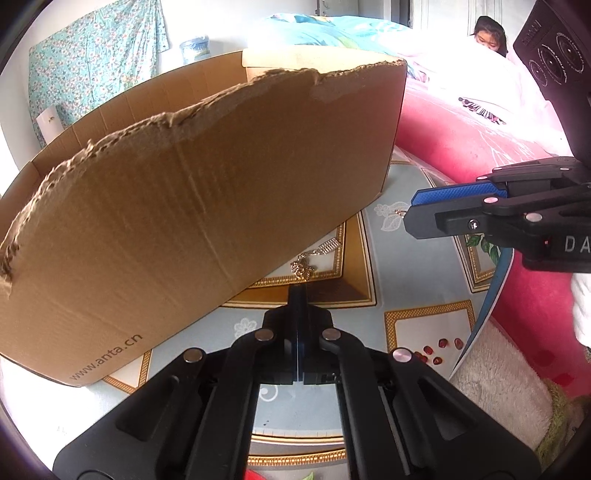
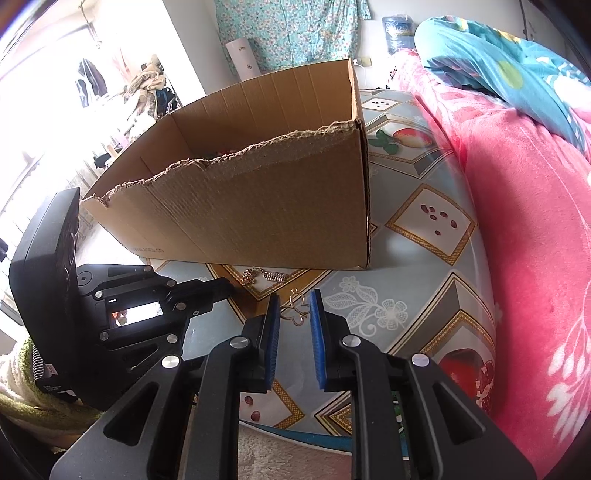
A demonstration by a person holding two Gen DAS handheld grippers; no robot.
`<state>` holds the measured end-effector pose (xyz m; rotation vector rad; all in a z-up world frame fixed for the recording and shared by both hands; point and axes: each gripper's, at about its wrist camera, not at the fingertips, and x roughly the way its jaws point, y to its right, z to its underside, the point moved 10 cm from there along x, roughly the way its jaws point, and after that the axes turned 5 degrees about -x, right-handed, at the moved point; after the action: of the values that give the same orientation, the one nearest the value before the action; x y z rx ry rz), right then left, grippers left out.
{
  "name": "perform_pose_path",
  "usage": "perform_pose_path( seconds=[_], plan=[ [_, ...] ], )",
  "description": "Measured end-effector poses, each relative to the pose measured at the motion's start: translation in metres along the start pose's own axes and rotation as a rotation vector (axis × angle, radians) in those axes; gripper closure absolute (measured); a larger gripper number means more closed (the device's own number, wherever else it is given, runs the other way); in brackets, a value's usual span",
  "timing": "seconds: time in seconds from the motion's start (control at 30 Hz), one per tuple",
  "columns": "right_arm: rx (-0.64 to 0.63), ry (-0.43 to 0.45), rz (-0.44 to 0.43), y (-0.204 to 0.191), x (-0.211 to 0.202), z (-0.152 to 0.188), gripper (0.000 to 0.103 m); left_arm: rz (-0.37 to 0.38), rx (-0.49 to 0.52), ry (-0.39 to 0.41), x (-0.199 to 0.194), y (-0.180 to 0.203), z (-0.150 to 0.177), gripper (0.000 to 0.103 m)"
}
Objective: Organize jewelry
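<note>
Home bedroom. Bed with pink fleece blanket runs along the table, teal patterned quilt heaped on it. Floral cloth hangs on the white wall, clothes piled on a rack by the bright window. Round table under a printed fruit-pattern cover, torn cardboard box on top.

The cardboard box is matt brown corrugated paper with a rough torn rim, the counter wears a glossy printed covering, the butterfly pendant looks like shiny gold-toned metal, and the blanket is plush pink cloth.
</note>
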<state>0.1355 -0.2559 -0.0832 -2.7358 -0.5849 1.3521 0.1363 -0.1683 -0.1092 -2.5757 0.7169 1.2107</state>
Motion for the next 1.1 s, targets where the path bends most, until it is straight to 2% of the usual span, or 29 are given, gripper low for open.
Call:
perform_pose_path(
  seconds=[0.2, 0.3, 0.33, 0.5, 0.57, 0.73, 1.1],
  plan=[
    [-0.006, 0.005, 0.001, -0.003, -0.002, -0.001, 0.087, 0.025, -0.050, 0.001, -0.004, -0.004, -0.001, 0.103],
    [-0.003, 0.004, 0.000, -0.003, -0.001, -0.001, 0.087, 0.027, -0.065, 0.014, -0.001, -0.004, -0.008, 0.084],
    [-0.002, 0.003, -0.001, -0.003, 0.000, -0.001, 0.087, 0.029, -0.067, 0.018, 0.001, -0.003, -0.010, 0.084],
    [0.004, -0.004, -0.002, 0.000, 0.004, -0.001, 0.087, 0.023, -0.055, 0.020, 0.013, 0.003, -0.014, 0.084],
    [0.007, -0.005, -0.004, 0.001, 0.005, 0.000, 0.087, -0.028, -0.030, 0.032, 0.014, 0.003, -0.013, 0.093],
    [0.007, -0.004, -0.009, 0.000, 0.007, -0.001, 0.087, -0.025, -0.056, 0.015, 0.016, 0.002, -0.015, 0.102],
    [0.000, 0.017, 0.003, -0.006, -0.006, 0.000, 0.087, -0.040, -0.054, -0.005, -0.001, -0.005, 0.005, 0.103]
  ],
)
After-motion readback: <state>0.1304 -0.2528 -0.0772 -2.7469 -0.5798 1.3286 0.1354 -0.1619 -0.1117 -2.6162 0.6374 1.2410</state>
